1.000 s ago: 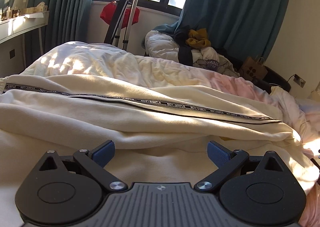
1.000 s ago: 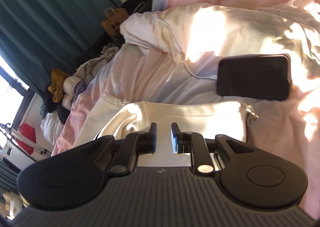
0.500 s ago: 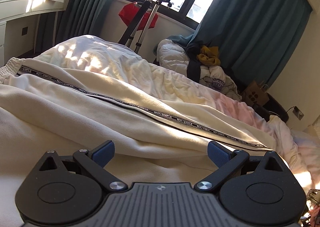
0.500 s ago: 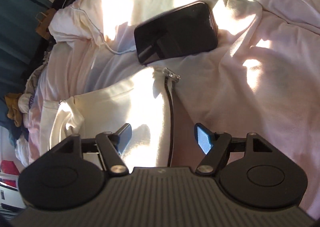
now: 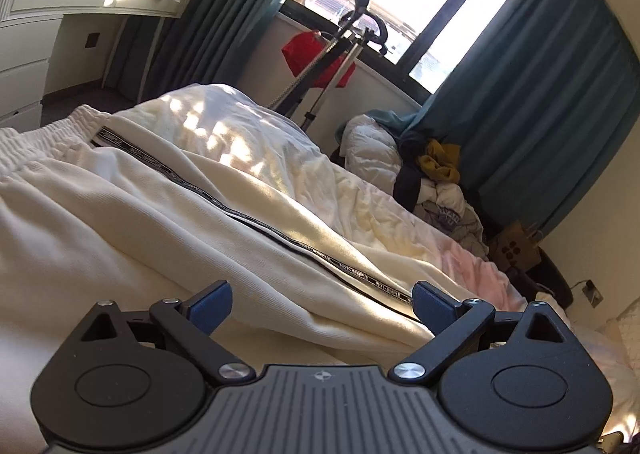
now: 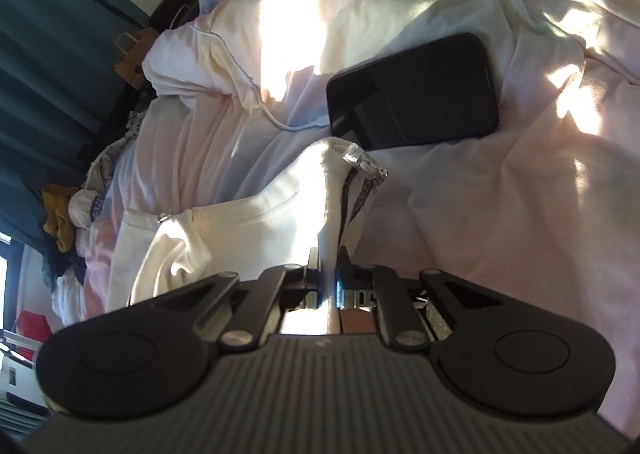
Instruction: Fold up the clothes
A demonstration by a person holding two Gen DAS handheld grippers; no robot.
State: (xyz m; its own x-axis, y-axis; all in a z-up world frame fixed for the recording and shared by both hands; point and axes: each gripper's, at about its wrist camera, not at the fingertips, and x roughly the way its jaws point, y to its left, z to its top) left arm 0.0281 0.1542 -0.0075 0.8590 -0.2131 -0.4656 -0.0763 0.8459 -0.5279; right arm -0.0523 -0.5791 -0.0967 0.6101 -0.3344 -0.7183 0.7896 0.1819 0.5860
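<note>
While I look through the left wrist camera, the left hand-held gripper (image 5: 322, 304) has its blue pads spread wide with nothing between them, hovering just over the cream trousers (image 5: 168, 222) laid across the bed (image 5: 472, 258). I can read only part of the lettering on their black side stripe (image 5: 280, 232), and the near end of the cloth is hidden under the tool's body. Compared with a second ago the view has rolled, so the elastic waistband (image 5: 48, 134) now shows at the left edge and the white desk (image 5: 80, 2) sits higher. Beyond the bed stand teal curtains (image 5: 560, 102), a metal stand (image 5: 324, 66) with something red behind it, and a heap of clothes (image 5: 436, 170); small items on the desk are too blurred to name.

Through the right wrist camera, the right hand-held gripper (image 6: 328, 282) is pressed together, pinching a fold at the trouser cuff (image 6: 330, 214), where half a second ago its pads stood spread over flat cloth. The cuff now rises in a ridge toward the lens. A clear zip pull (image 6: 362, 162) dangles at the hem. Just beyond lies a dark phone (image 6: 416, 90) with a white cable (image 6: 256, 94) on the pink bedding; glare washes out much of the sheet.
</note>
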